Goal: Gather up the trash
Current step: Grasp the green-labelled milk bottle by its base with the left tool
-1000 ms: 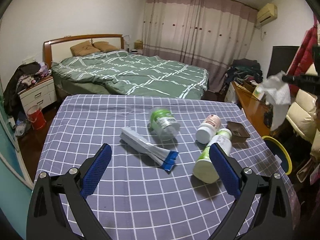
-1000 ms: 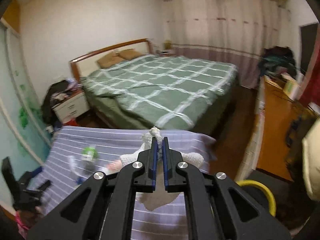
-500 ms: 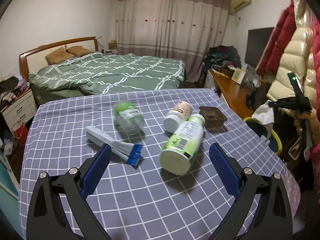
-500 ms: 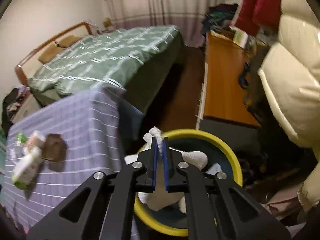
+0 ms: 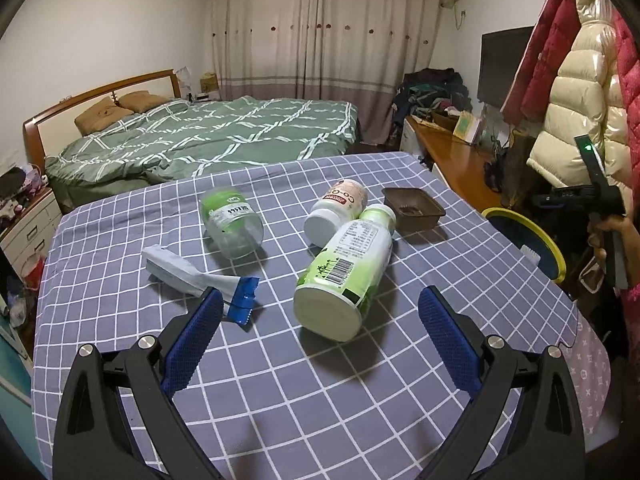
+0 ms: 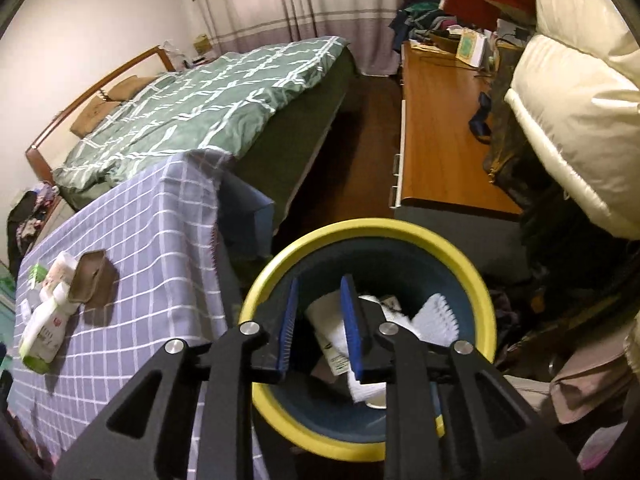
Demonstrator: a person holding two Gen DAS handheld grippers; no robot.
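Your right gripper (image 6: 318, 322) hangs over the yellow-rimmed bin (image 6: 472, 280), which stands on the floor just off the tabletop's right edge. Its jaws have just been opening and now stand narrowly apart with nothing pinched between them. The white tissue (image 6: 362, 376) lies below them inside the bin, among other pale scraps.

Your left gripper (image 5: 320, 320) hovers above the checked tabletop (image 5: 280, 400) near its front edge, jaws wide and empty. Right ahead of it, between the two pads as the left wrist view shows it, the green-and-white bottle (image 5: 346, 272) lies on its side with its base toward you. Touching that bottle's neck end on the far side lies a small white bottle (image 5: 336, 210) with a pink label. A brown tray (image 5: 414, 208) sits just beside them, toward the right edge. A clear jar with a green label (image 5: 232, 220) lies on its side near the middle, and a crumpled wrapper with a blue end (image 5: 200, 278) lies in front of it, closer to the left pad.

Your right hand (image 5: 616, 240) shows at the right margin of the left wrist view, beyond the bin.
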